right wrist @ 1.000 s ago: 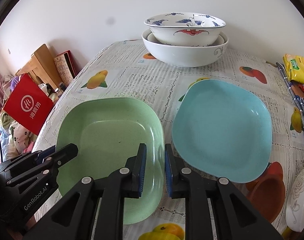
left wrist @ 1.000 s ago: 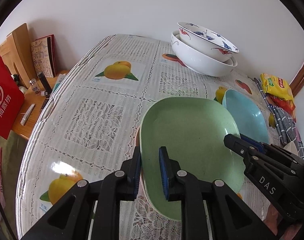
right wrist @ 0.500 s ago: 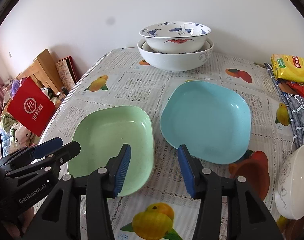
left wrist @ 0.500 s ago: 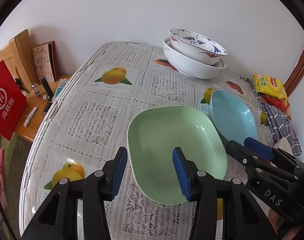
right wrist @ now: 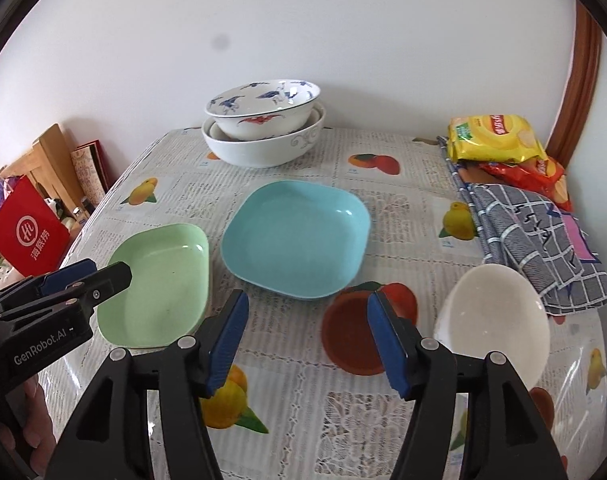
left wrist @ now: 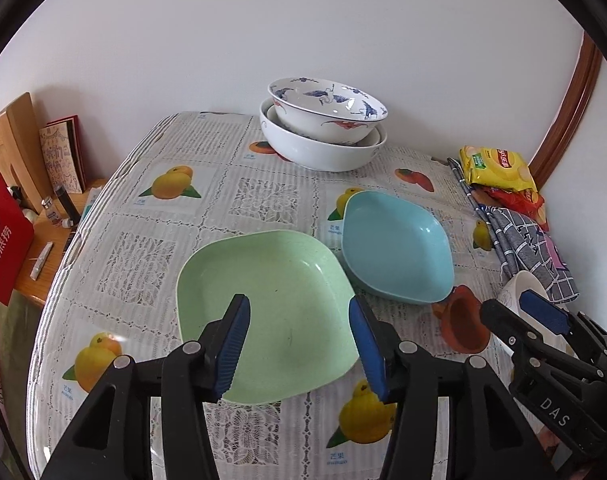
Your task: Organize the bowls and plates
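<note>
A green plate (left wrist: pixel 279 276) lies flat on the table, with a blue plate (left wrist: pixel 395 244) just to its right. My left gripper (left wrist: pixel 298 303) hovers above the green plate's near half; its jaws are opening and hold nothing. My right gripper (right wrist: pixel 309 299) hangs over the cloth at the blue plate's (right wrist: pixel 295 236) near edge, its jaws also opening and empty. At the back, a patterned bowl (right wrist: pixel 263 108) sits nested in a larger white bowl (right wrist: pixel 263 148). A small white bowl (right wrist: pixel 495 320) and a brown dish (right wrist: pixel 355 328) sit near the front right.
The table (left wrist: pixel 143 248) has a lace cloth with fruit prints. Snack bags (right wrist: pixel 495 140) and a checked cloth (right wrist: pixel 535 232) lie along the right edge. A red bag (right wrist: pixel 27 232) and a wooden side table (left wrist: pixel 35 236) with small items stand off the left edge.
Both grippers were shut on the green plate's opposite rims. They have let go, opened, and drawn back and up; the plate now rests on the table beside the blue one.
</note>
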The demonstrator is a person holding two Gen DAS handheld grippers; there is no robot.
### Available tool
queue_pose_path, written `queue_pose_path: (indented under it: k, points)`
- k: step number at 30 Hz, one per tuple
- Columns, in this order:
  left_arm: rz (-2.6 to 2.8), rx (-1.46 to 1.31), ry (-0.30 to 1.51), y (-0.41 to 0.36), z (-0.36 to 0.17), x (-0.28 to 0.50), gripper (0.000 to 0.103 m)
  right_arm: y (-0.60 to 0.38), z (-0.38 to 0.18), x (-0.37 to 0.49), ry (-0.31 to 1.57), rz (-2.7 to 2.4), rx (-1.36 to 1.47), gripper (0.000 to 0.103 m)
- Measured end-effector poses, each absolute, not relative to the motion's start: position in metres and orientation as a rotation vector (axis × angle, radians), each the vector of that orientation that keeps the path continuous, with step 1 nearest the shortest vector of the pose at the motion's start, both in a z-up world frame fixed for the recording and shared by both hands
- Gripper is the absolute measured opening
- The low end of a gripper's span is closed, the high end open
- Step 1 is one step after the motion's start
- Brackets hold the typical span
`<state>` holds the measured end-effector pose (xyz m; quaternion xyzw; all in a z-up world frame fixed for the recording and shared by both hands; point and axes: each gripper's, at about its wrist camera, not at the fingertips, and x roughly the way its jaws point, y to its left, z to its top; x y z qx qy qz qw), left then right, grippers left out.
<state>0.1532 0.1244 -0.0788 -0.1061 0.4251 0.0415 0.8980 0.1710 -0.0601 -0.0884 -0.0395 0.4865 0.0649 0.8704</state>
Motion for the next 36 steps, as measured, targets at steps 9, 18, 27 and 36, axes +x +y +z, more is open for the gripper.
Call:
queue_pose_path:
  k: [9,18,27,36]
  points:
    - [0.046,-0.197,0.894,0.1,-0.072,0.173,0.049,-0.105,-0.077,0.18,1.04,0.09,0.02,0.065]
    - [0.067,-0.205,0.931,0.097,-0.079,0.198,0.049,-0.112,-0.088,0.2,1.065,0.104,0.056,0.065]
    - [0.055,-0.206,0.979,0.102,-0.096,0.234,0.049,-0.103,-0.106,0.234,1.082,0.109,0.057,0.065]
    - [0.011,-0.211,1.006,0.1,-0.113,0.269,0.049,-0.093,-0.137,0.265,1.126,0.112,0.042,0.061]
